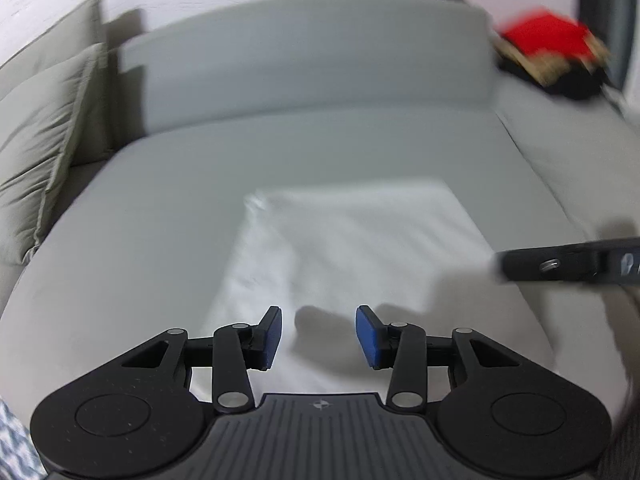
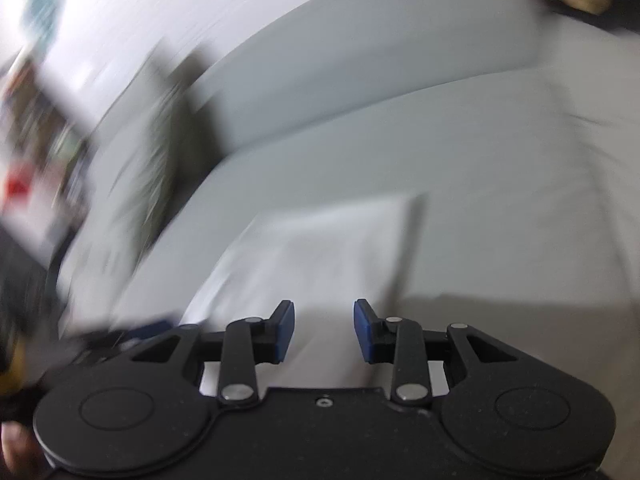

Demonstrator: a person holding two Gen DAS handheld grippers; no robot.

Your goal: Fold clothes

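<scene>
A white folded garment (image 1: 352, 248) lies flat on the grey sofa seat (image 1: 160, 208). My left gripper (image 1: 318, 338) is open and empty, hovering over the garment's near edge. Part of the right gripper (image 1: 568, 264) shows at the right edge of the left wrist view, beside the garment. In the right wrist view, which is motion-blurred, the right gripper (image 2: 324, 330) is open and empty above the near part of the same white garment (image 2: 320, 248).
The sofa backrest (image 1: 312, 60) rises behind the seat. Grey-green cushions (image 1: 44, 128) lean at the left. A pile of red, tan and black clothes (image 1: 552, 52) sits at the back right. The blurred left side of the right wrist view holds room clutter.
</scene>
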